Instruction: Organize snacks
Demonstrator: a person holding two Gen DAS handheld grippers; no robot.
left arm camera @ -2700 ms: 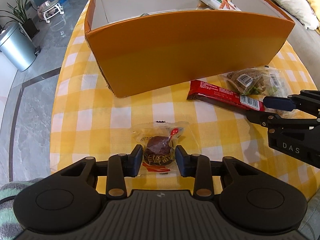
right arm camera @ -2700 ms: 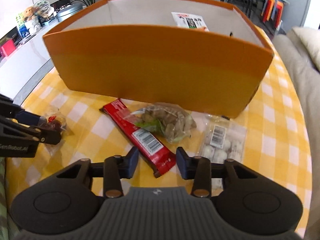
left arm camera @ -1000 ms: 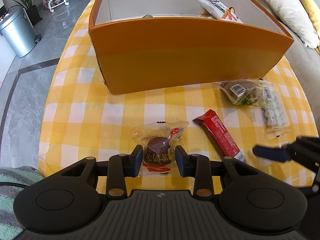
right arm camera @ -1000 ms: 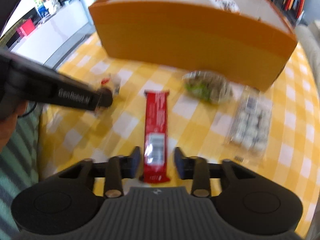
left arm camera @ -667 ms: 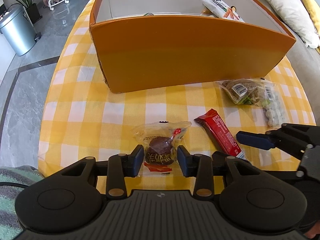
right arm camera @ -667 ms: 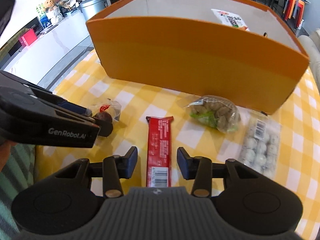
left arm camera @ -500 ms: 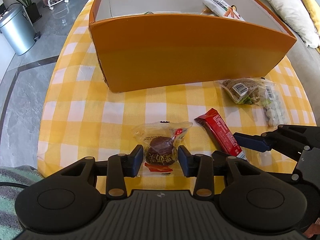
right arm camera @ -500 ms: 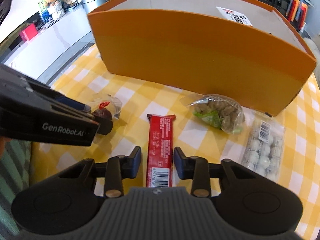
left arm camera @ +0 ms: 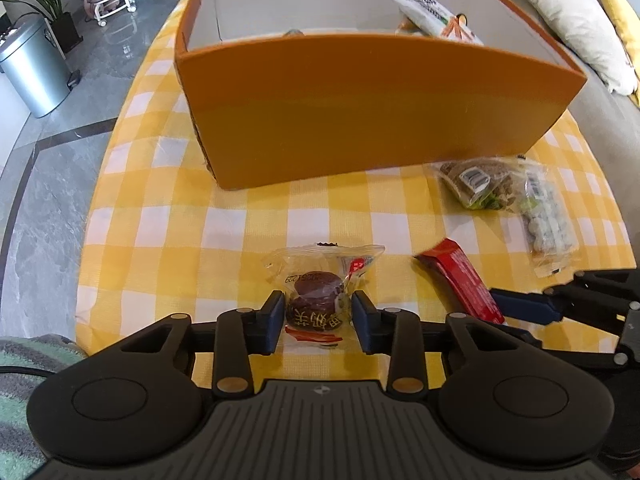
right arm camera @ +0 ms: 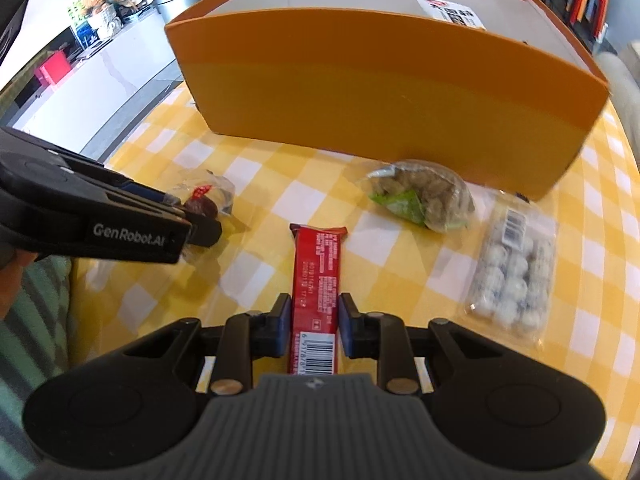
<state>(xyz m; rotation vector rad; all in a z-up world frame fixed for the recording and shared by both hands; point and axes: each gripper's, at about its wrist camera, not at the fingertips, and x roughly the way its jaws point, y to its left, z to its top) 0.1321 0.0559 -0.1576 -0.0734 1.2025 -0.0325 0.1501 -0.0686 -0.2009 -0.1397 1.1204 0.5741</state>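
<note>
An orange box [left arm camera: 360, 120] [right arm camera: 380, 92] stands on the yellow checked table, with a white snack packet [left arm camera: 428, 14] leaning inside. My left gripper [left arm camera: 318, 318] is shut on a clear packet with a brown date snack [left arm camera: 316, 296], also seen in the right wrist view [right arm camera: 202, 202]. My right gripper [right arm camera: 313, 320] is shut on the near end of a red bar [right arm camera: 316, 280], whose far end looks lifted in the left wrist view [left arm camera: 460, 276].
A bag of brown-green snacks [right arm camera: 424, 194] [left arm camera: 476, 182] and a clear pack of white balls [right arm camera: 516, 264] [left arm camera: 548, 224] lie to the right, in front of the box. A sofa with cushions [left arm camera: 572, 24] is beyond; a metal bin [left arm camera: 32, 68] stands on the floor at left.
My right gripper swung round behind the red bar, which turned end-on to it, and closed its fingers on the bar's near end. My left gripper stayed at the date packet.
</note>
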